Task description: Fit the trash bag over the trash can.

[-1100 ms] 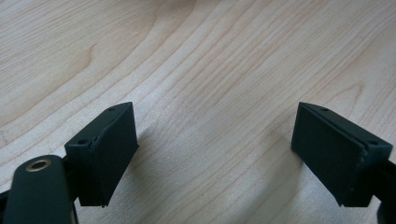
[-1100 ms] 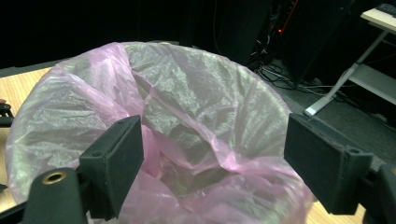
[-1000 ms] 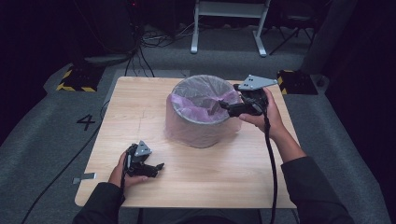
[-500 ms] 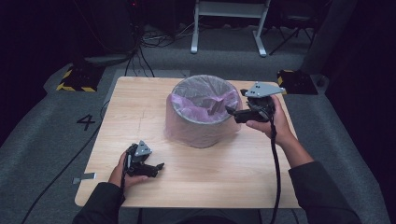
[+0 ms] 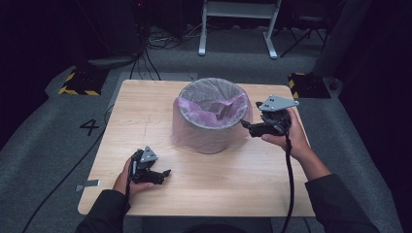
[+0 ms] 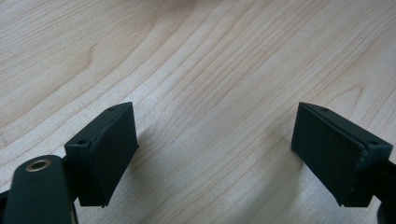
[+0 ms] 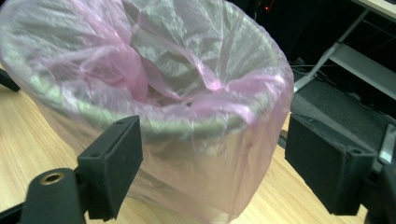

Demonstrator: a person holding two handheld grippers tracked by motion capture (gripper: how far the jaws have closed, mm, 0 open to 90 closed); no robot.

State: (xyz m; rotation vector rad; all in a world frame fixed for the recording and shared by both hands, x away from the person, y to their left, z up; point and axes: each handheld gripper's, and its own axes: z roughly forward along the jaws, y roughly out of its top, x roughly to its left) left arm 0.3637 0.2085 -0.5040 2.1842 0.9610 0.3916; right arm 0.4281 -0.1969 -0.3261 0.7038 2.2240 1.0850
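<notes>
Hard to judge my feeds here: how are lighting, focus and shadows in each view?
High view: the table is evenly lit, its surroundings dark. Left gripper view: sharp wood grain, soft shadows under the open left tongs. Right gripper view: the pink bag is bright and slightly soft, the right tongs open before it.

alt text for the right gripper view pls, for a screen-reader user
A round bin lined with a thin pink plastic bag stands on a wooden table, seen close up between the open black jaws of the right gripper. The bag folds over the rim and hangs down the outside.
</notes>
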